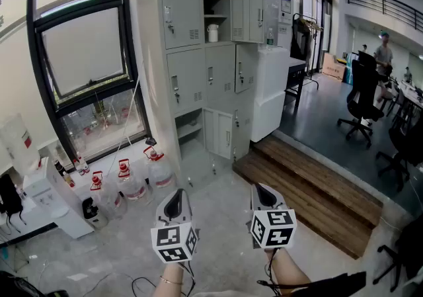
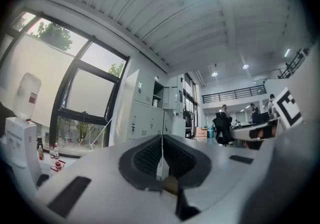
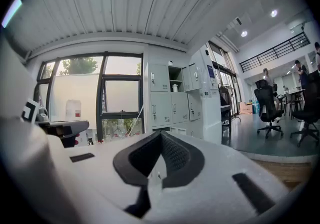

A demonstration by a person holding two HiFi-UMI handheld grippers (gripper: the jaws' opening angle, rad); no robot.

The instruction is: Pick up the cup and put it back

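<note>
Left of locker (image 1: pixel 188 57), water bottles (image 1: pixel 132 186) on floor (image 1: pixel 218 213), cup (image 1: pixel 213 32) in locker's open compartment (image 1: pixel 214 3)

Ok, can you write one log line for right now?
left gripper: shut, empty | right gripper: shut, empty | cup: in open locker, untouched

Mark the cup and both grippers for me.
cup (image 1: pixel 213 33), head view, middle of its white side.
left gripper (image 1: pixel 176 195), head view, tips of its closed jaws.
right gripper (image 1: pixel 260 190), head view, tips of its closed jaws.
</note>
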